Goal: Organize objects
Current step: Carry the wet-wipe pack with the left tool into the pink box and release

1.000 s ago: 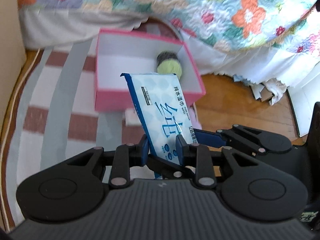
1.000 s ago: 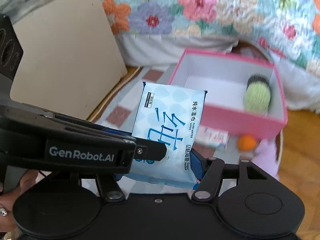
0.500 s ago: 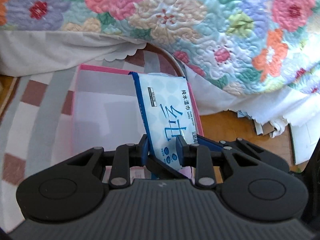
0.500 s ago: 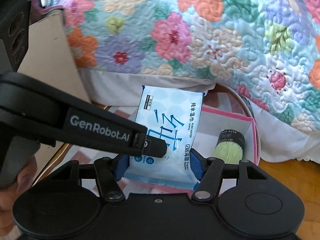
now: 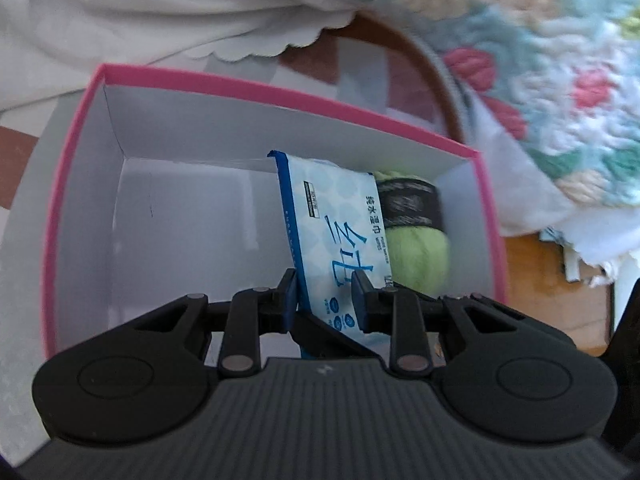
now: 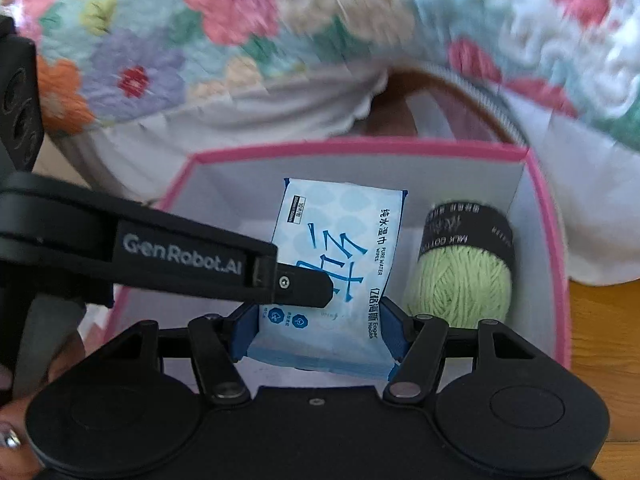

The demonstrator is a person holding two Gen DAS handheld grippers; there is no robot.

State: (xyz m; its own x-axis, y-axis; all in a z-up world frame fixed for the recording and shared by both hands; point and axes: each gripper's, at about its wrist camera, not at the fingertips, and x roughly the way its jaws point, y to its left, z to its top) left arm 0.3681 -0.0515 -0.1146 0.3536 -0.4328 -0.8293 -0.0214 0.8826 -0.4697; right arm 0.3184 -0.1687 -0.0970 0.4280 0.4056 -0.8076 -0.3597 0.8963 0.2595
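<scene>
**Wipes pack: carried over the box, now inside its walls**

Both your grippers have brought the wipes pack [image 6: 336, 264] from above the rug down into the pink box [image 5: 276, 94].

- Item: wipes pack, long axis pointing away from you toward the far wall, far end tipped downward.
- Hold: your right gripper [image 6: 316, 332] clamps its near end across the width; your left gripper [image 5: 326, 300] pinches the same end through the thickness, jaws nearly closed. Both sit on the near side of the pack.
- Neighbour: green yarn ball [image 6: 464, 276] lies just right of the pack, against the right wall.
- Judgement: open floor lies left, so lay it there.
- Surround: floral quilt [image 6: 240, 20] beyond the box.
</scene>
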